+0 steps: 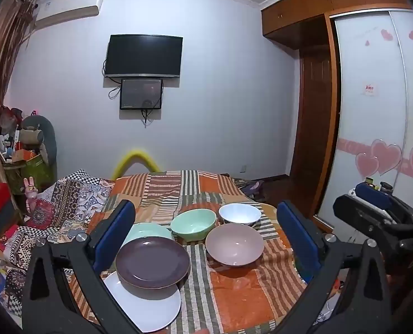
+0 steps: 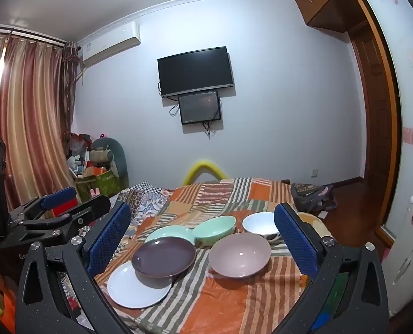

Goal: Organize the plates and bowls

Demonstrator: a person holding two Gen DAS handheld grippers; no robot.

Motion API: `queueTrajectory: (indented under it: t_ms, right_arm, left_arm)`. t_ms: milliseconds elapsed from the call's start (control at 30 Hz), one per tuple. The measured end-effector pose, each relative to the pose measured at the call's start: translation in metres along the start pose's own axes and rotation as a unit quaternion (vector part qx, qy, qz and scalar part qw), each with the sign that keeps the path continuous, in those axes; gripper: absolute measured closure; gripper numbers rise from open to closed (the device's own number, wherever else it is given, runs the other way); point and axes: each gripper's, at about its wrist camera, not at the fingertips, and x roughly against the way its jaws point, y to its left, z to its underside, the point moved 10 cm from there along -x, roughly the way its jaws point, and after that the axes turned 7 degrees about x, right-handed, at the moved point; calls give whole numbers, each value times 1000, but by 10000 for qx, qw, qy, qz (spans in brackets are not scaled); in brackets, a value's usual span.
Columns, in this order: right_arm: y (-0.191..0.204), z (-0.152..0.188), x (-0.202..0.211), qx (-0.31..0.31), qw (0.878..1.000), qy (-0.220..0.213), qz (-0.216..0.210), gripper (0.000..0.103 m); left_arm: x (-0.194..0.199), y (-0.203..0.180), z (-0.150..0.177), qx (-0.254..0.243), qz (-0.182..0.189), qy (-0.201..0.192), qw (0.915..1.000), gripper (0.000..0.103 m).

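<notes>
The left gripper and the right gripper are both spread fully wide with nothing between their blue pads; neither touches any dish. Each is aimed slightly downward at a bed covered by an orange striped patchwork blanket. On the blanket, three plates overlap in a row: a white plate nearest the cameras, a dark purple plate resting partly on it, and a mint green plate behind, partly under the purple plate. To their right stand three separate bowls: a pink bowl in front, a mint green bowl behind it to the left, and a white bowl behind to the right. The mint bowl sits just beside the mint plate. A black television hangs on the far wall.
</notes>
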Motion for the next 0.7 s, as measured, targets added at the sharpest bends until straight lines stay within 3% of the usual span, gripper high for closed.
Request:
queueTrajectory:
  t_ms: [300, 333, 700]
  right_arm:
    - [4, 0, -1, 12, 9999, 101, -14, 0]
    - [4, 0, 0, 8, 9999, 104, -16, 0]
    - [1, 3, -5, -32, 9999, 154, 0, 0]
  left_arm:
    - [-8, -8, 3, -62, -113, -29, 9999, 0]
    - [-1, -7, 0, 43, 76, -65, 9999, 0]
    - [-1, 1, -1, 40, 70, -66, 9999, 0]
